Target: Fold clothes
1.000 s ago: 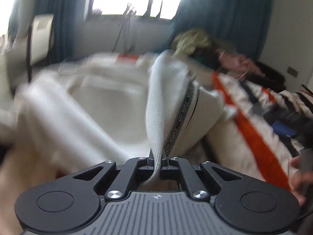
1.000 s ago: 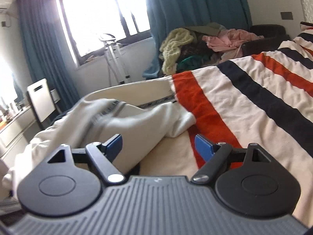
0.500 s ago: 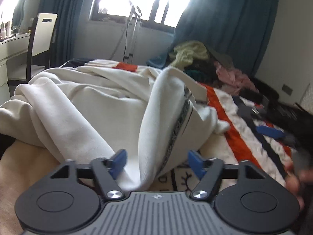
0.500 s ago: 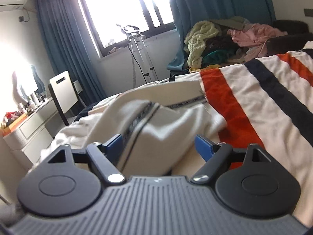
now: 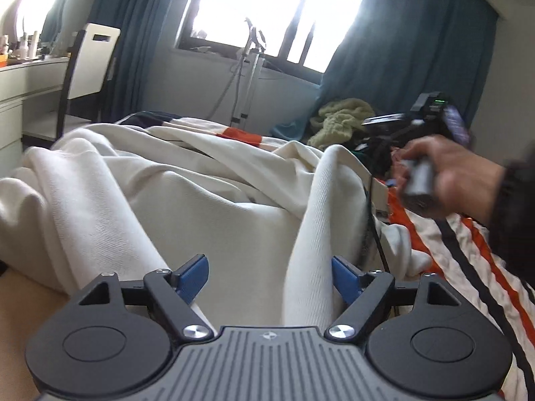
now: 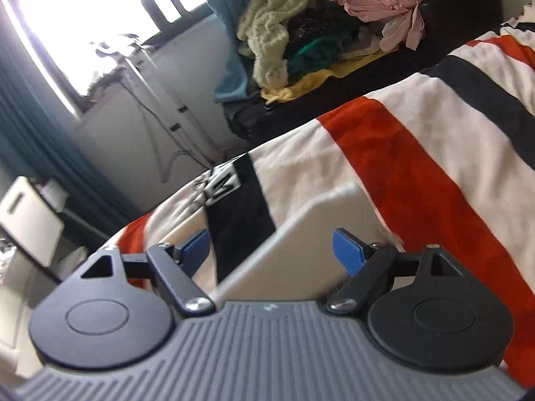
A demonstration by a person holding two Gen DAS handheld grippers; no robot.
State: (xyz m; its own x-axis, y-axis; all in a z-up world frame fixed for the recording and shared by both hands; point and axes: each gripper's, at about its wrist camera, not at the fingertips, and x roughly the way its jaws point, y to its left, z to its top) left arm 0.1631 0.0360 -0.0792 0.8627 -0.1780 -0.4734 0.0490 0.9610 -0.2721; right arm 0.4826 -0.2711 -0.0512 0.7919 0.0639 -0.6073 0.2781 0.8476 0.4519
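Note:
A cream garment (image 5: 187,200) with a dark printed band lies bunched on a striped bed cover (image 5: 444,257). My left gripper (image 5: 271,275) is open, and a raised fold of the garment stands between its blue fingertips without being clamped. My right gripper (image 6: 272,245) is open over a flat cream edge of the garment (image 6: 307,247) on the striped cover (image 6: 418,167). In the left wrist view the right gripper's grey handle (image 5: 418,183) is held in a hand at the right.
A pile of clothes (image 6: 321,23) lies on a dark couch beyond the bed. A white chair (image 5: 90,63) and a desk (image 5: 23,83) stand at the left. A window with blue curtains (image 5: 384,40) and a metal stand (image 5: 249,67) are behind.
My left gripper, shut on the garment's fold a second ago, has opened and let it go. My right gripper has swung right and down onto the garment's flat edge.

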